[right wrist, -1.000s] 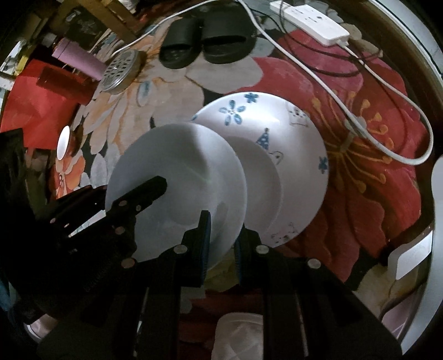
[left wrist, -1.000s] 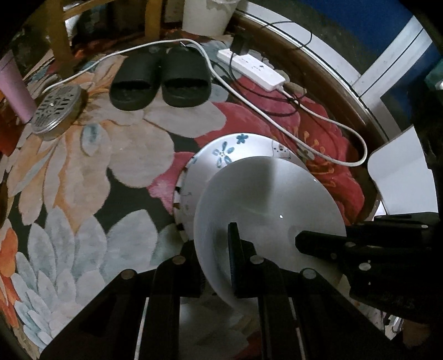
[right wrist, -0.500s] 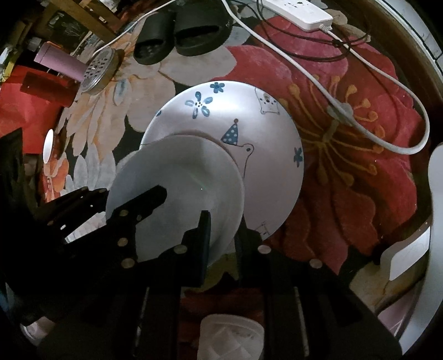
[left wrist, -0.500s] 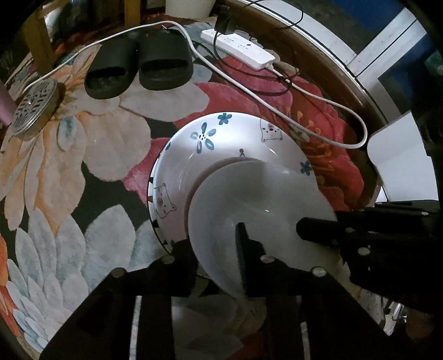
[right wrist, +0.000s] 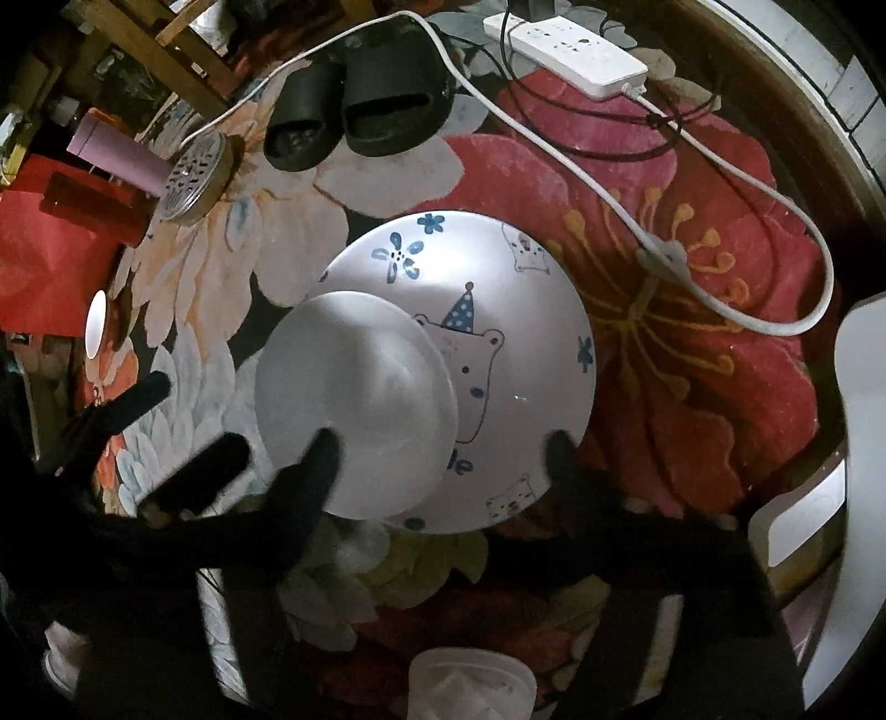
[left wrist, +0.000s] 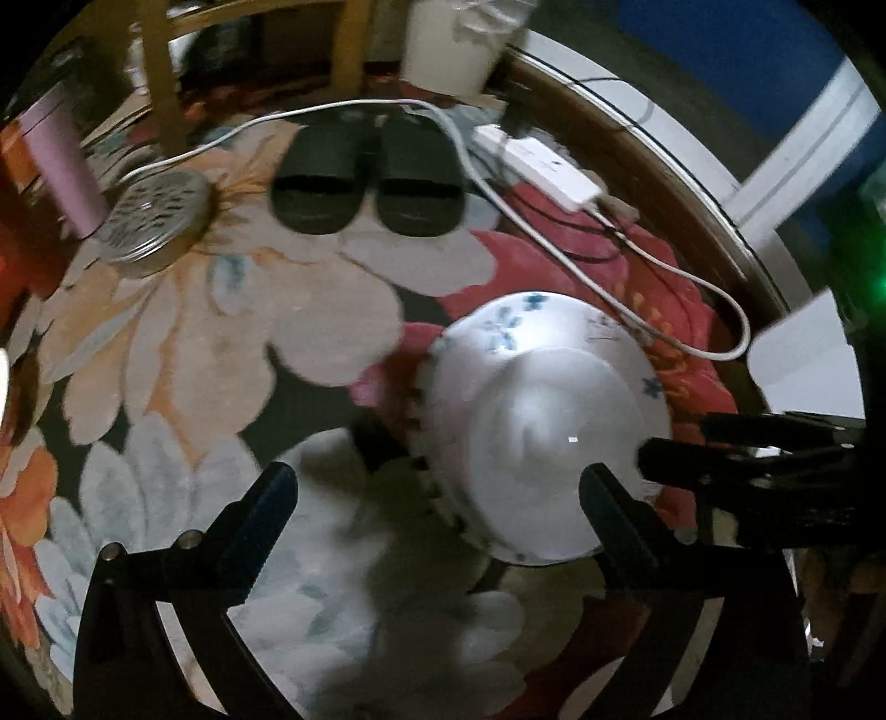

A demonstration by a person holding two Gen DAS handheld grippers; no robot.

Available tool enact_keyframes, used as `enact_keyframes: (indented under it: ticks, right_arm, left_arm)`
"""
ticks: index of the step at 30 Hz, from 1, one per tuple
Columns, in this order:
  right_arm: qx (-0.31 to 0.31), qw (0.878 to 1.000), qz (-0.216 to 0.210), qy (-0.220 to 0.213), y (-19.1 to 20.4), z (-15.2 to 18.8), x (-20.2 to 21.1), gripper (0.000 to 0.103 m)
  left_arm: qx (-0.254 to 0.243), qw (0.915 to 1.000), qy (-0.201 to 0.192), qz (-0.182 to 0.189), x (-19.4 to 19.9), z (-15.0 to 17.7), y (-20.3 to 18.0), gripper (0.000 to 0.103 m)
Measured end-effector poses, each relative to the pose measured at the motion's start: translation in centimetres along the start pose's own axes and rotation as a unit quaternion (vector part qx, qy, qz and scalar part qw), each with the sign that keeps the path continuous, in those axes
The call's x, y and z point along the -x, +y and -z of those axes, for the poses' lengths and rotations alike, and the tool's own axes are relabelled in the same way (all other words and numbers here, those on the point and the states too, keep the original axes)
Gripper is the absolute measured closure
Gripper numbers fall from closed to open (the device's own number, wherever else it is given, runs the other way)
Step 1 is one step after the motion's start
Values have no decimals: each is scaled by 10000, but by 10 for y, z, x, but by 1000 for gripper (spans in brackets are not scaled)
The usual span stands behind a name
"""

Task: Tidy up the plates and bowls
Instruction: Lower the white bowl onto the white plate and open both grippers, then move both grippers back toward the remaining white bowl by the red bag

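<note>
Both grippers, left (left wrist: 437, 493) & right (right wrist: 440, 448), have just been opening off small plate (right wrist: 360, 410), now lying on bear plate (right wrist: 515, 310), jaws apart, nothing clamped; slippers (right wrist: 360, 105) beyond it.

Plain white plate (right wrist: 354, 404) now down on patterned plate (right wrist: 526, 310), both grippers' fingers newly apart.

A floral rug (right wrist: 692, 343) covers the floor. At its far edge sits a pair of black slippers (right wrist: 360, 111), side by side. Just left of the slippers lies a round perforated metal lid (right wrist: 194, 177), with a pink tumbler (right wrist: 119, 152) beside it. Right of the slippers rests a white power strip (right wrist: 570, 47); a white cable (right wrist: 609, 194) runs from beyond the slippers across the rug's red flower.
</note>
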State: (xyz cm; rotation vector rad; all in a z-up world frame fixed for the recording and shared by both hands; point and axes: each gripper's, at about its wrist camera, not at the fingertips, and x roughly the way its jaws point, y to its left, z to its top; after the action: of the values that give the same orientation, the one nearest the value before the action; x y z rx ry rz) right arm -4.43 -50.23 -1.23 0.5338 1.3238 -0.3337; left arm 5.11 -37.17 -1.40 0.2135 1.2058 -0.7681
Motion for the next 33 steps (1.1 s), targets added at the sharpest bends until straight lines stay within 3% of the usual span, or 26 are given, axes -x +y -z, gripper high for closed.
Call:
enact_keyframes:
  ticks: [2, 8, 33]
  right_arm:
    - [11, 10000, 61, -1, 4, 0, 0, 10]
    - [172, 9998, 128, -5, 18, 1, -2, 8]
    - [545, 9985, 0, 90, 73, 12, -17, 7]
  left_arm:
    - [71, 9999, -19, -113, 4, 3, 12, 1]
    - [217, 9994, 0, -282, 12, 14, 34, 1]
    - [671, 9958, 3, -628, 34, 52, 101, 1]
